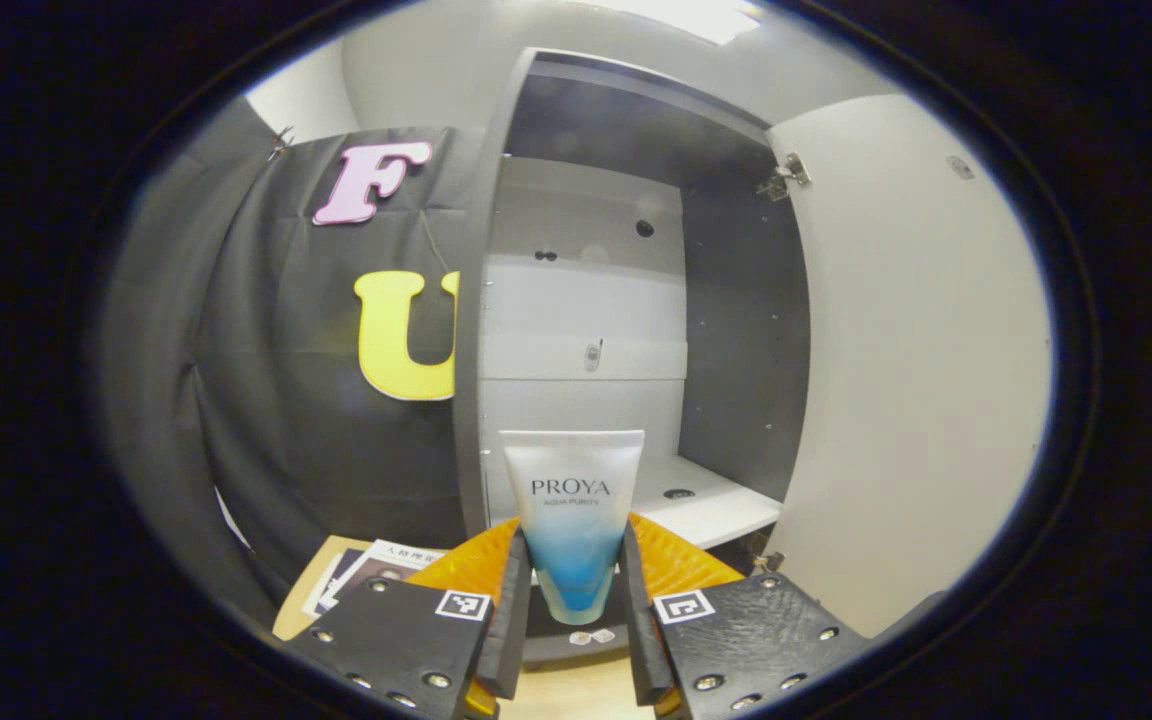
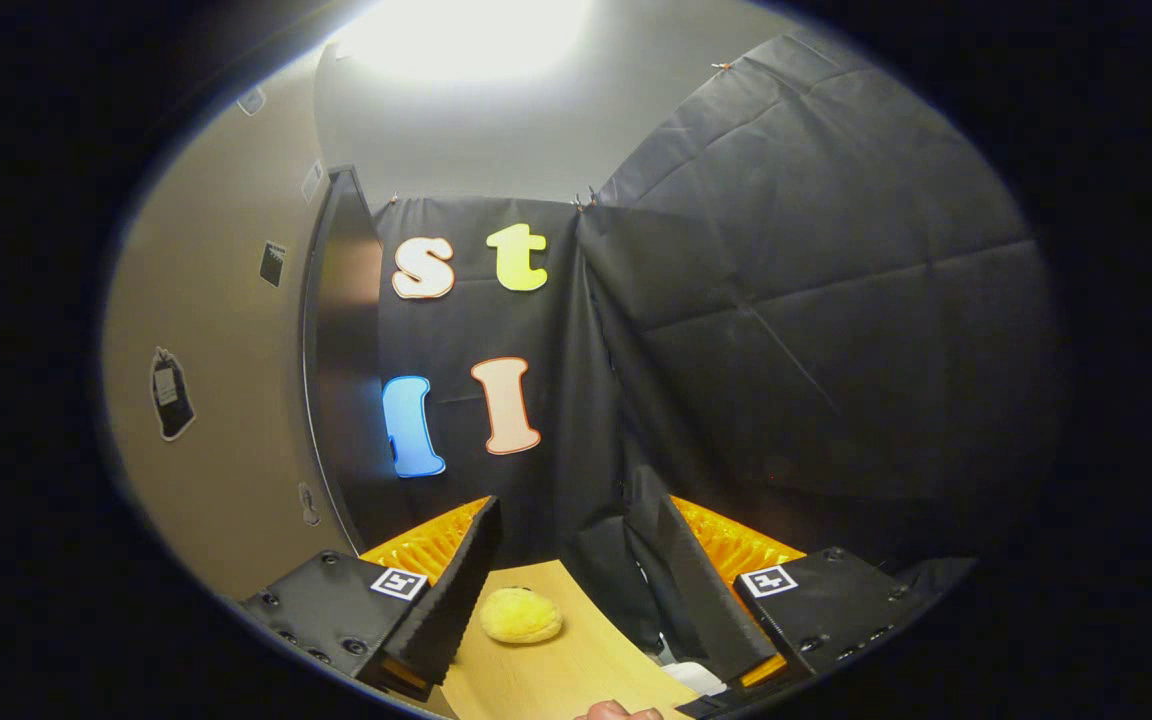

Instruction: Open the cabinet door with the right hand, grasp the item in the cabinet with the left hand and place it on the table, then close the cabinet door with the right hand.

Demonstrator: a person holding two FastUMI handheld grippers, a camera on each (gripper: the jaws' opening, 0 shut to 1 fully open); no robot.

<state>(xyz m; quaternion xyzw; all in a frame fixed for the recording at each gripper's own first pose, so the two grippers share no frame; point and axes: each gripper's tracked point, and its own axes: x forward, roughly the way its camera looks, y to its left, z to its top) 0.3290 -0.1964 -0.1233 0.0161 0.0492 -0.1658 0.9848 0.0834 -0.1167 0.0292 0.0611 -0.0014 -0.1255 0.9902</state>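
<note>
**Tube in my left fingers, door open, set-down and closing still to do**

The first step looks done: the cabinet door [image 1: 921,340] stands swung wide at three o'clock in my left gripper view, and the cabinet [image 1: 586,300] gapes in front of me with its white shelf [image 1: 706,505] bare.

My left gripper [image 1: 574,590] has the item, a white-and-blue tube [image 1: 574,520], pinched upright between both fingers [image 1: 511,600], cap end down, jaws narrowed to the tube's lower body. It sits at six o'clock in that view, in front of the cabinet opening, so I judge it already lifted out. How far it is above the desk [image 1: 566,690] I cannot tell, since the fisheye flattens depth, but nothing shows it resting there yet.

My right gripper [image 2: 576,590] hangs idle, its fingers spread wide with nothing between them. Beyond them at six o'clock lies a yellow plush lump [image 2: 521,615] on the desk [image 2: 576,660]. The door's dark edge [image 2: 341,350] stands at nine o'clock in the right gripper view, apart from those fingers.

What remains, as I judge it: lower the tube onto the desk, release it, then bring my right gripper to the door and push it shut.
</note>
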